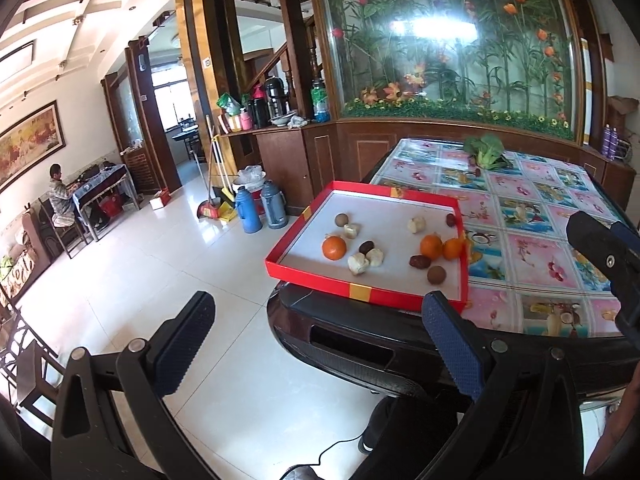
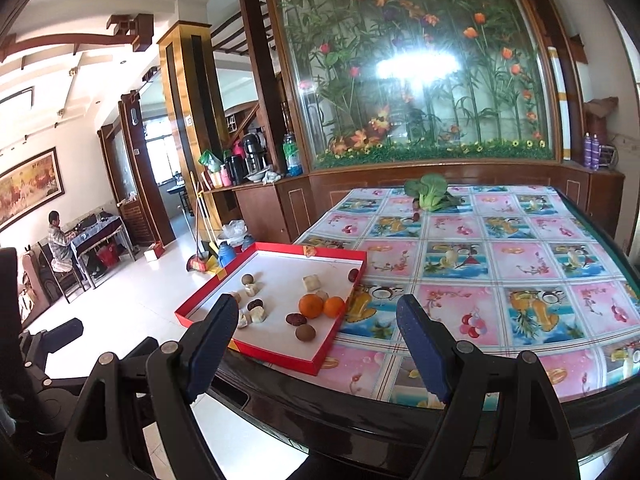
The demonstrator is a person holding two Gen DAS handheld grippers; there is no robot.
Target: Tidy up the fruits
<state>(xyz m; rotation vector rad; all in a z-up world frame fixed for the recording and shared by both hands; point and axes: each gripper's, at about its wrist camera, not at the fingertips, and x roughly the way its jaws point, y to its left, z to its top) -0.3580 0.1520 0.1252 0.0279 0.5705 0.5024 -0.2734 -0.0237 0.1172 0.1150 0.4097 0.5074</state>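
A red tray (image 1: 366, 291) with a white floor sits on the table's near left corner, also in the right wrist view (image 2: 280, 354). In it lie three oranges, one at the left (image 1: 334, 248) and a pair at the right (image 1: 431, 246) (image 2: 311, 305), with several brown dates, round brown fruits and pale peeled pieces. My left gripper (image 1: 320, 344) is open and empty, held off the table's edge before the tray. My right gripper (image 2: 320, 340) is open and empty, just short of the tray's near right corner. It also shows in the left wrist view (image 1: 608, 256).
The table has a flowered cloth (image 2: 500, 264) under glass. A leafy green vegetable (image 2: 428, 196) and a small red fruit (image 2: 416, 216) lie at its far side. Blue thermos flasks (image 1: 248, 210) and a broom stand on the tiled floor at left. A person sits at a far desk (image 1: 60, 196).
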